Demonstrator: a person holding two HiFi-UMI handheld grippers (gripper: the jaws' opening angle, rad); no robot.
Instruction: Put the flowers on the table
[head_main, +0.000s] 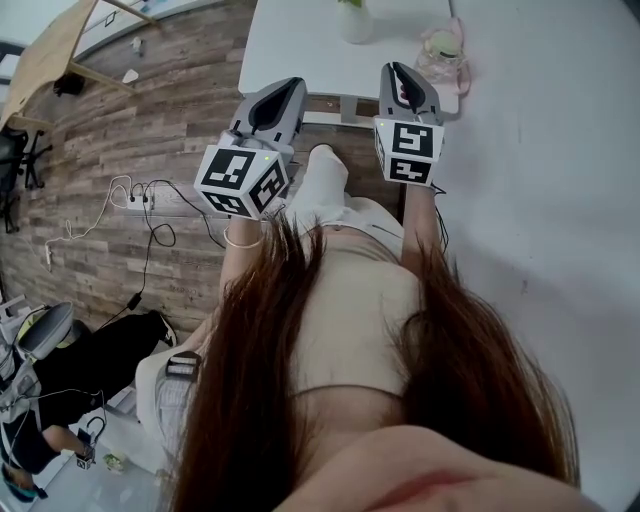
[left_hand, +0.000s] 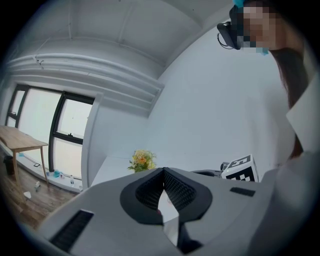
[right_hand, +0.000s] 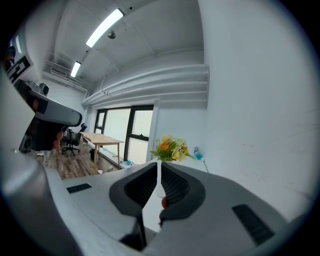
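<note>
Both claws held out level toward the white table, which sits at 12 o'clock in the head view. Left claw: tips meeting, nothing between the ribbed pads. Right claw: pads drawn together to a thin slit, also empty. Flowers, a yellow and orange bunch with green leaves, stand on the table straight ahead of both claws, well apart from them. In the head view only the white vase with a bit of green shows, at the 12 o'clock edge. A pink see-through container sits near it at 1 o'clock, on the table's right corner. Progress, as a judgement: the flowers look to be already on the table and neither claw carries anything, so the placing reads as done, with little left but backing away; whether another bunch waits elsewhere cannot be told. Writing: none readable. The marker cubes carry only black-and-white square patterns; no brand or label visible on vase or container.
</note>
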